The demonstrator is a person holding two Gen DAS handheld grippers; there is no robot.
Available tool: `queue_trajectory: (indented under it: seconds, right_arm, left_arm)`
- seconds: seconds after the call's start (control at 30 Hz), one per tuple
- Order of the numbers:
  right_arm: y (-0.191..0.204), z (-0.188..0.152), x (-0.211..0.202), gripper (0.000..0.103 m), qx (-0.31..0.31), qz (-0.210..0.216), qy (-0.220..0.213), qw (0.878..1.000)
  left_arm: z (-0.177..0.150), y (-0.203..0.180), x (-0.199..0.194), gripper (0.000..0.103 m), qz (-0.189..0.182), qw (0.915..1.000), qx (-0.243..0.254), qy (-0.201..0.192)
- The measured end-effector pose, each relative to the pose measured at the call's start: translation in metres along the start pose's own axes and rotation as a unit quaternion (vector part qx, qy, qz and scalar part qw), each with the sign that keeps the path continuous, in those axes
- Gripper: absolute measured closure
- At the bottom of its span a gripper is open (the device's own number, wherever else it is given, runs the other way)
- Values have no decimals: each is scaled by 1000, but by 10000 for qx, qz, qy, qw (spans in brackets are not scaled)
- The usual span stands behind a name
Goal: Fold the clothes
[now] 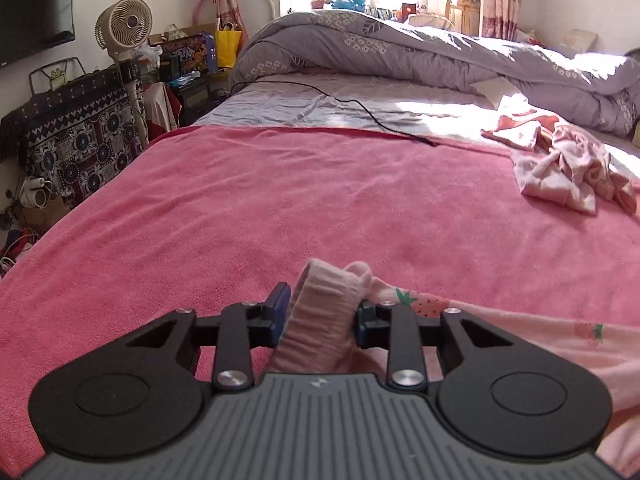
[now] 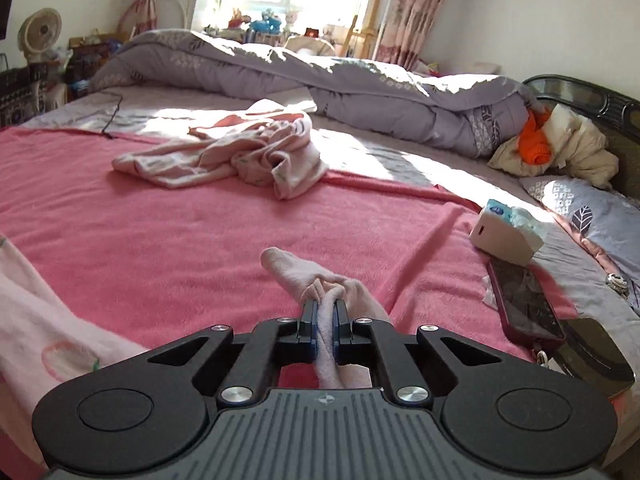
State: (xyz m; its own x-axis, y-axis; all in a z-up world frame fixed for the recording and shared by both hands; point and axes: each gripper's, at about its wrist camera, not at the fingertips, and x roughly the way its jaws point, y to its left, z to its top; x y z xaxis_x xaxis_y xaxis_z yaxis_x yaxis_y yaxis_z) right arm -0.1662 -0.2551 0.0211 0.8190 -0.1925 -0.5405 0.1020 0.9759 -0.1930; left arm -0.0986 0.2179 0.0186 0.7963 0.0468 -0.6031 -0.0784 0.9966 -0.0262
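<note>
Here, in the left wrist view, the left gripper (image 1: 320,310) pinches the ribbed hem of a pink strawberry-print garment (image 1: 500,328) low over the pink blanket (image 1: 240,208); the cloth looks light, limp and best held by its edges. In the right wrist view, the right gripper (image 2: 325,322) clamps a bunched corner, and only here do a tissue box (image 2: 504,234) and phone (image 2: 524,304) appear.
</note>
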Motion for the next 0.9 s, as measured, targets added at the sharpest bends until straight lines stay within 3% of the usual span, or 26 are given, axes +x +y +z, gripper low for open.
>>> queue_trajectory:
  seconds: [0.07,0.17,0.3,0.4,0.47,0.53,0.57,0.6,0.63,0.7,0.77,0.9]
  right_arm:
    - [-10,26,-1,94,74,-109,-320,9994]
    - [-23,64,7,94,342,-180,-720,9967]
    - [-35,109,29,94,752,-427,-1205,9889]
    - [-37,131,57,94,902,-735,-1410,9832]
    - [-38,138,95,91,1015,-816,-1189,9843]
    - [-33,132,146,83,793,-823,-451,9924]
    - [-30,127,170,72,676,-824,-54,9943]
    - [-25,116,189,68,547,-821,413,9943]
    - [-21,104,206,66,462,-805,824,9923]
    - [-19,80,209,63,591,-523,1057,9913]
    - [-24,64,195,48,717,-50,998,9924]
    - [-38,47,134,38,804,505,515,9941]
  left_arm:
    - [18,13,-3,70,-188,9989,-392,-167]
    - [45,21,-8,71,-110,9964,-676,-495]
    - [77,20,-15,71,424,9893,-657,-1230]
    - [91,19,7,71,773,9861,-608,-1338]
    - [91,14,41,67,1189,9876,-319,-979]
    - [90,9,76,60,1587,9856,-44,-587]
    - [88,10,93,58,1709,9851,-6,-209]
    - [82,14,111,58,1815,9831,-82,239]
    - [78,20,117,58,1806,9824,-253,406]
    - [66,38,108,58,1455,9859,-792,250]
    - [57,53,85,49,1280,9851,-1147,32]
    - [38,68,20,42,1390,9849,-919,-465]
